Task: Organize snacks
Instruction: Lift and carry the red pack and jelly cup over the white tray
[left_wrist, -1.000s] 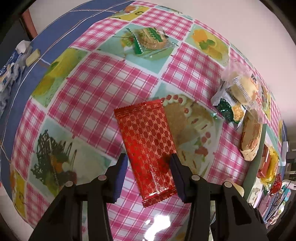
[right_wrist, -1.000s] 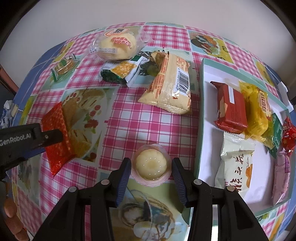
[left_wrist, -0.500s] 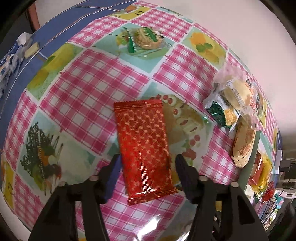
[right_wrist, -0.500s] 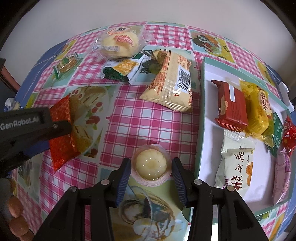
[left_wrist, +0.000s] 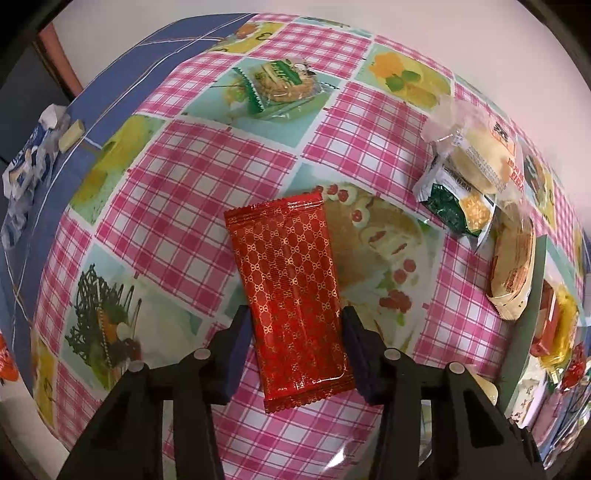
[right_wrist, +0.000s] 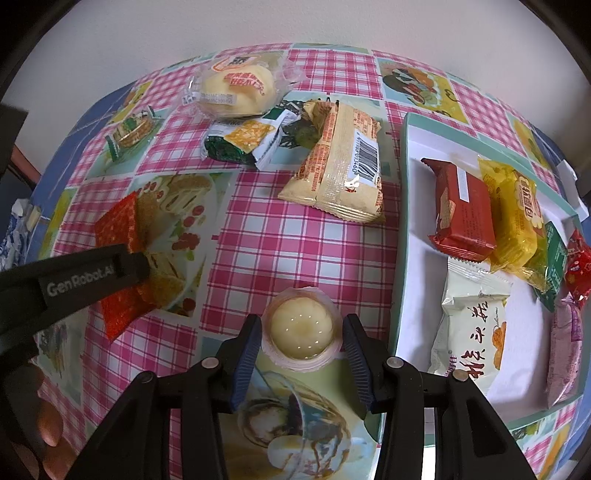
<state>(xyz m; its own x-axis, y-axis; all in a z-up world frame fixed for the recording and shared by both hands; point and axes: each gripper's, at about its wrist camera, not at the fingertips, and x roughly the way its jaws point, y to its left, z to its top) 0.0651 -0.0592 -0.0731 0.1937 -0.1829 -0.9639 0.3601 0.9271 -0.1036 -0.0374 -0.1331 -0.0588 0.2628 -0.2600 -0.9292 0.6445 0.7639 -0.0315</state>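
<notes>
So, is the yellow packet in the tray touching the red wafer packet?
Touching. The right wrist view shows the yellow packet overlapping the right edge of the red wafer packet.

Left claw (left_wrist: 293, 332) just closing; right claw (right_wrist: 301, 341) narrow, both pointing down.

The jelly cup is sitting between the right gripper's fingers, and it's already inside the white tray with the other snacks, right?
Not quite. The jelly cup is between the right gripper's fingers, but the right wrist view shows it on the checked tablecloth, outside the white tray.
</notes>
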